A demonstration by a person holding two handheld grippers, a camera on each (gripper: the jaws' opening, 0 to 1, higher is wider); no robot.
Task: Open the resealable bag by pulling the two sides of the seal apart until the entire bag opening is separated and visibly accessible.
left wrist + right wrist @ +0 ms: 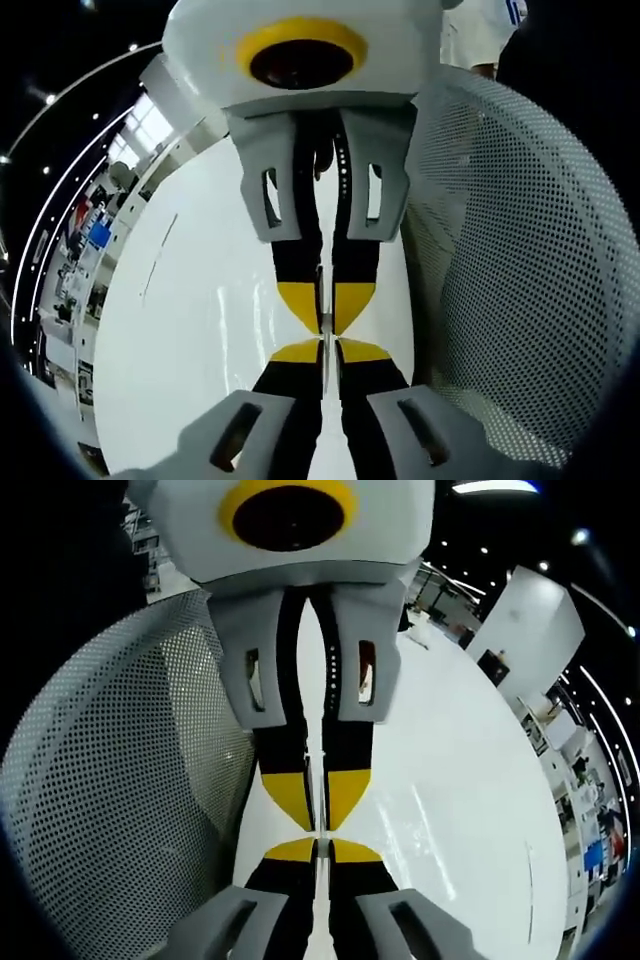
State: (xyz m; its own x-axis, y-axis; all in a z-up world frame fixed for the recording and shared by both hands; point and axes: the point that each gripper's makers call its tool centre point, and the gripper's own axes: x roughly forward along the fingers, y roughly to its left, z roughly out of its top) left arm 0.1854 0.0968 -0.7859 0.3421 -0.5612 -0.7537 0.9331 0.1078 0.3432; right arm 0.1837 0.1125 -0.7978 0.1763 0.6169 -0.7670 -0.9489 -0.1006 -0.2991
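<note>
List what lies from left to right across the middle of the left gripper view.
Shelves in the background → white table → the two grippers meeting tip to tip, left gripper, right gripper → perforated white mesh.

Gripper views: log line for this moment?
left gripper: shut on bag edge | right gripper: shut on bag edge | tips facing, over table

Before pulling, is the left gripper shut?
Shut: the left gripper jaws show barely a sliver between, tips meeting the right gripper.
</note>
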